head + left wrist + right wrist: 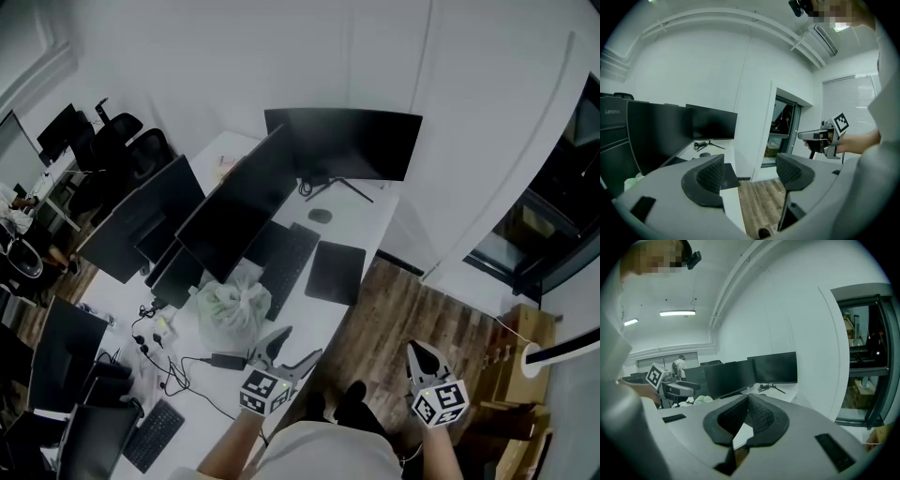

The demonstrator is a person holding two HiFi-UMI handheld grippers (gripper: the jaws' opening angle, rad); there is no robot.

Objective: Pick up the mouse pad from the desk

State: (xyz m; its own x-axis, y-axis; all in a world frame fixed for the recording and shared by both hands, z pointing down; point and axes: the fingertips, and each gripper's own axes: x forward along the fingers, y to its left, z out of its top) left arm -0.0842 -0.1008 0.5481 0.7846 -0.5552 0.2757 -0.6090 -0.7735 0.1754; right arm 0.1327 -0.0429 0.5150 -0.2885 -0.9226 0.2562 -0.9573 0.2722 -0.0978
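The mouse pad (336, 272) is a dark rectangle that lies flat at the right edge of the white desk (370, 225), beside the keyboard. In the left gripper view the mouse pad (730, 176) shows just past the left jaw. My left gripper (295, 347) hovers over the desk's near corner, short of the pad, open with nothing between its jaws. My right gripper (418, 351) hangs over the wooden floor to the right of the desk, shut and empty. In its own view the right gripper (747, 399) has its pads touching.
Three dark monitors (342, 142) and a black keyboard (281, 264) fill the desk. A tied plastic bag (230, 309), a power adapter (228, 360) and cables lie near my left gripper. A small round dark object (321, 216) sits behind the pad. Wooden floor (394, 309) lies to the right.
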